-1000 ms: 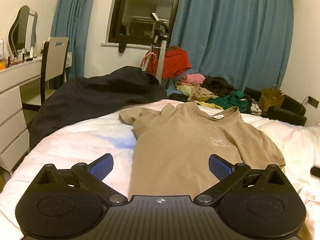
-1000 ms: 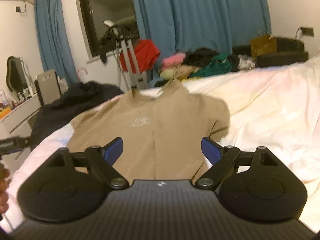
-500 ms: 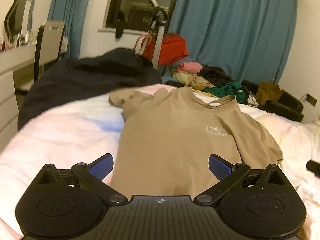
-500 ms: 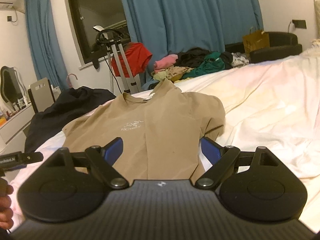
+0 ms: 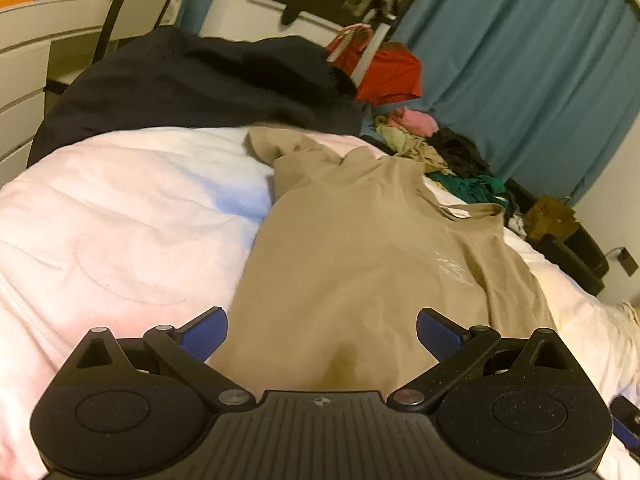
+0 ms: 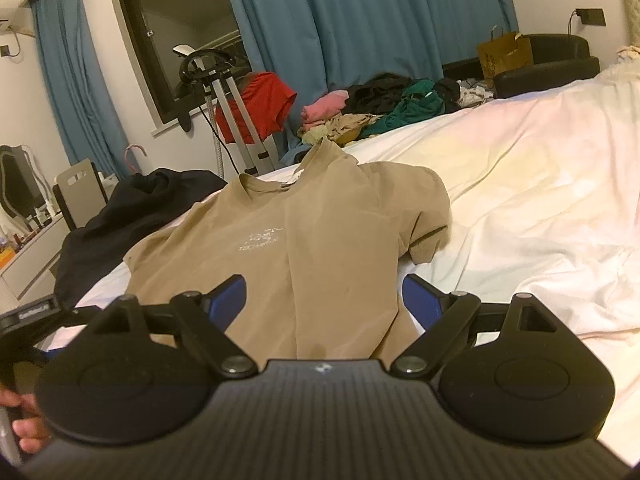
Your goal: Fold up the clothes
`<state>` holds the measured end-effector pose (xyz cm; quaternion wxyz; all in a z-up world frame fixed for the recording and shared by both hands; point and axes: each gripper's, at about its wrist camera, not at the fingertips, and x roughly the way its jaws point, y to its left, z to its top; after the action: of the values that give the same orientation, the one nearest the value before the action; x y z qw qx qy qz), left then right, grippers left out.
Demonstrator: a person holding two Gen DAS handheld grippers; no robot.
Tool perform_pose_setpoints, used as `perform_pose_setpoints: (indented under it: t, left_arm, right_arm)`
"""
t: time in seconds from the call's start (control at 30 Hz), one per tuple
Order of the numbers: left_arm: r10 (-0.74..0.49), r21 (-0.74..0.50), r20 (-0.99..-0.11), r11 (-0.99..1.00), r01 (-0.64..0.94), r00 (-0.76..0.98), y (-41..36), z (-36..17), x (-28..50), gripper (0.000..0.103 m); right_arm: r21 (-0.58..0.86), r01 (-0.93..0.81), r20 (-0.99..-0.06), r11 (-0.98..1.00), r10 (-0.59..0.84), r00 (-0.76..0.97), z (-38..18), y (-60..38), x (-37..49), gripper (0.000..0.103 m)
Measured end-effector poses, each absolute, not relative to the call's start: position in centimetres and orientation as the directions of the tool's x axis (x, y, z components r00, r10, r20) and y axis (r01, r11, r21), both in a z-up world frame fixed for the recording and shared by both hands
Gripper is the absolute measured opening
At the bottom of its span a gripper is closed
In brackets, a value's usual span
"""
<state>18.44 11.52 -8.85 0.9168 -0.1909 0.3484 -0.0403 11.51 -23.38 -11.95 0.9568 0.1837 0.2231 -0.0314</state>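
Observation:
A tan T-shirt (image 5: 360,264) lies spread flat, front side up, on the white bed (image 5: 120,232), collar towards the far edge and hem nearest me. Its small white chest print (image 6: 262,240) shows in both views. My left gripper (image 5: 322,336) hovers open over the hem's left half, blue pads wide apart with only cloth seen between them. Over the right half of the hem, the right gripper (image 6: 324,300) is open too; its right pad (image 6: 420,300) sits near the shirt's right side edge (image 6: 396,280). The shirt's right sleeve (image 6: 430,232) is folded slightly under.
A dark garment (image 5: 192,84) lies heaped at the bed's far left. Behind the bed are a pile of clothes (image 6: 376,108), a stand with a red garment (image 6: 256,104), blue curtains (image 6: 360,16), a chair (image 6: 80,192) and a dresser (image 5: 28,60). A hand (image 6: 24,432) shows at left.
Both grippers have come lower and closer to the shirt's hem. The left view has tilted down and swung left. Both stay open.

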Motion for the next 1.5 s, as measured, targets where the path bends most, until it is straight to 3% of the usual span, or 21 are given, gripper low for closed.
perform_pose_setpoints:
  t: [0.17, 0.33, 0.5, 0.57, 0.7, 0.83, 0.9, 0.93, 0.97, 1.03, 1.23, 1.37, 1.47, 1.5]
  left_arm:
    - [-0.172, -0.400, -0.650, 0.906, -0.140, 0.740, 12.9, -9.9, 22.7, 0.098]
    - [-0.209, -0.524, -0.602, 0.832, -0.184, 0.771, 14.0, -11.2, 26.6, 0.094]
    - [-0.239, -0.639, -0.546, 0.738, -0.215, 0.803, 15.1, -12.6, 30.4, 0.085]
    - [-0.248, -0.682, -0.523, 0.696, -0.225, 0.815, 15.5, -13.1, 32.0, 0.075]
    - [-0.277, -0.737, -0.491, 0.637, -0.225, 0.826, 15.6, -14.1, 35.1, 0.073]
    - [-0.329, -0.781, -0.479, 0.584, -0.223, 0.814, 15.5, -14.9, 38.3, 0.084]
    - [-0.307, -0.774, -0.475, 0.591, -0.226, 0.824, 15.4, -14.4, 39.5, 0.082]
    - [-0.296, -0.771, -0.473, 0.595, -0.227, 0.830, 15.4, -14.2, 40.0, 0.069]
    - [-0.267, -0.757, -0.479, 0.608, -0.240, 0.836, 15.6, -13.9, 40.3, 0.041]
    - [-0.199, -0.723, -0.492, 0.635, -0.271, 0.848, 16.2, -13.0, 40.8, 0.008]
    - [0.000, -0.586, -0.453, 0.754, -0.297, 0.892, 18.2, -8.8, 39.3, 0.007]
    - [0.171, -0.343, -0.514, 0.857, -0.384, 0.840, 19.0, -7.4, 39.4, 0.010]
    - [0.166, -0.273, -0.540, 0.893, -0.358, 0.825, 18.9, -7.5, 38.5, 0.017]
    - [0.159, -0.263, -0.542, 0.900, -0.347, 0.825, 18.6, -7.5, 37.9, 0.024]
  right_arm:
    - [0.358, 0.163, -0.450, 0.919, 0.017, 0.893, -12.4, -24.1, 11.7, 0.086]
    - [0.391, 0.159, -0.462, 0.906, 0.044, 0.886, -13.3, -24.8, 12.3, 0.086]
    - [0.413, 0.174, -0.490, 0.894, 0.057, 0.870, -14.7, -25.4, 14.1, 0.086]
    - [0.436, 0.183, -0.503, 0.881, 0.071, 0.861, -15.4, -25.7, 14.9, 0.086]
    - [0.466, 0.190, -0.516, 0.864, 0.091, 0.852, -16.5, -26.1, 16.6, 0.086]
    - [0.484, 0.198, -0.532, 0.852, 0.107, 0.840, -17.6, -26.1, 18.0, 0.086]
    - [0.501, 0.199, -0.537, 0.842, 0.122, 0.834, -18.1, -26.2, 18.5, 0.086]
    - [0.509, 0.200, -0.539, 0.837, 0.129, 0.832, -18.3, -26.3, 18.7, 0.086]
    - [0.513, 0.202, -0.542, 0.834, 0.132, 0.830, -18.5, -26.3, 18.9, 0.086]
    - [0.519, 0.205, -0.543, 0.830, 0.135, 0.828, -18.7, -26.3, 19.1, 0.086]
    - [0.512, 0.209, -0.541, 0.833, 0.124, 0.832, -18.7, -26.3, 19.4, 0.086]
    - [0.495, 0.207, -0.537, 0.844, 0.110, 0.836, -18.6, -26.1, 19.5, 0.086]
    - [0.469, 0.197, -0.531, 0.861, 0.097, 0.842, -18.2, -25.9, 19.4, 0.086]
    - [0.461, 0.193, -0.528, 0.866, 0.093, 0.844, -18.1, -25.8, 19.3, 0.086]
